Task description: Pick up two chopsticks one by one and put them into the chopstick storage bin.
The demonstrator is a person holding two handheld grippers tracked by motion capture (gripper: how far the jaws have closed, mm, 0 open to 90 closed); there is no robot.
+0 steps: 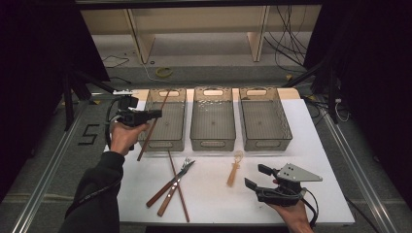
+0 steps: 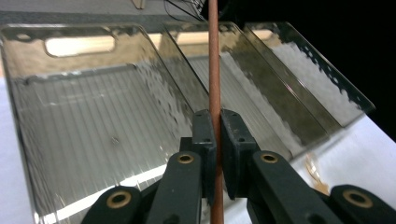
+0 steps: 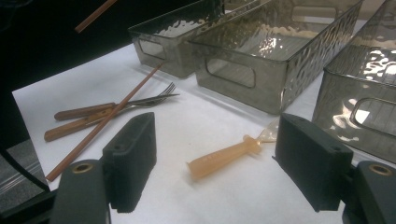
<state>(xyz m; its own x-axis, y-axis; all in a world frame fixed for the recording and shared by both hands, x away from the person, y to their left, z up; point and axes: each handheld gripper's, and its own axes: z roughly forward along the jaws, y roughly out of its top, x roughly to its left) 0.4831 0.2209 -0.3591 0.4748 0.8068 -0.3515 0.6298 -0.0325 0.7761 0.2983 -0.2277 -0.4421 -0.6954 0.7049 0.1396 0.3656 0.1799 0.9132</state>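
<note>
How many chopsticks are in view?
2. One chopstick is clamped in the left tool, slanting over the left bin; the other chopstick lies on the white table across the forks.

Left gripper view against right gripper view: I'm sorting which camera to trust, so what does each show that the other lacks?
Left gripper view: the left gripper, its jaws shut on a chopstick held upright.

Right gripper view: the right gripper open over a translucent spoon, two wooden-handled forks and a second chopstick on the white mat.

Both: the three clear bins.
</note>
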